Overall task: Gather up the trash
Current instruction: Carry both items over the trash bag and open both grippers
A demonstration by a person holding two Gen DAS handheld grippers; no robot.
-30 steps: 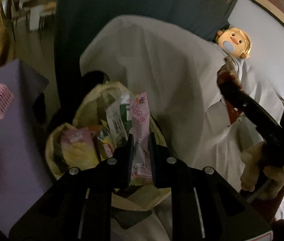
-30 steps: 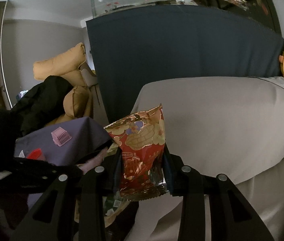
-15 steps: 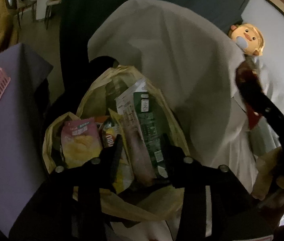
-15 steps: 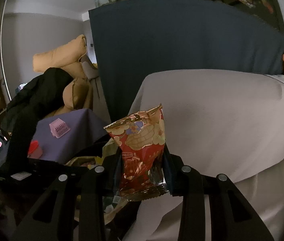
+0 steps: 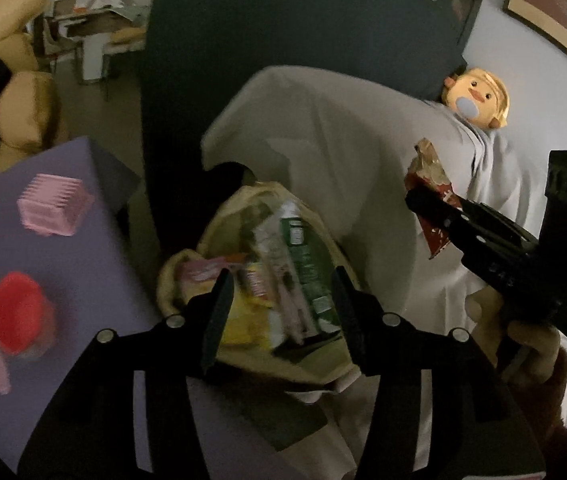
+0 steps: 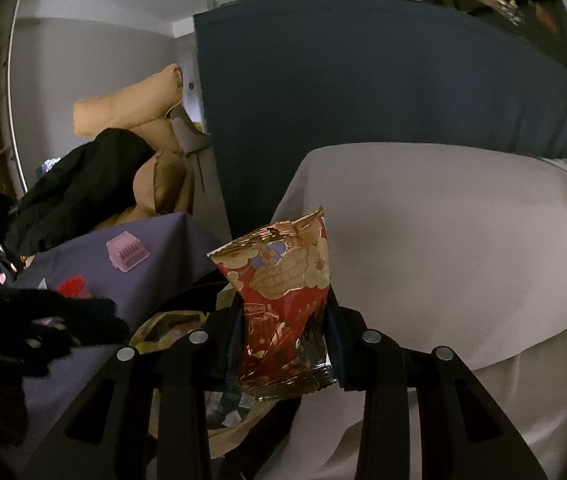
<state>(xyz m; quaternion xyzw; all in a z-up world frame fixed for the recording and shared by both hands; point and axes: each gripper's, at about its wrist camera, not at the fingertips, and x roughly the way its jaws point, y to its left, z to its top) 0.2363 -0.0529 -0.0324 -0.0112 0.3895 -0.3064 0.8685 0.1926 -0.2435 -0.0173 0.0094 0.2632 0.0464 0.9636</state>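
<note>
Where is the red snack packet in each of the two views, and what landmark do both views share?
Left wrist view: the red snack packet is at the right, held in the right gripper.
Right wrist view: it stands upright at the lower centre, between the jaws.
Shared landmark: the pink ribbed box on the purple cloth.

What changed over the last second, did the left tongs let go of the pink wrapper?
Yes. The left tongs have just been opening; the pink wrapper they pinched now lies loose in the yellow bag among the other trash, nothing between the jaws. Unchanged: the right tongs stay shut on the red packet beside the sofa.
</note>
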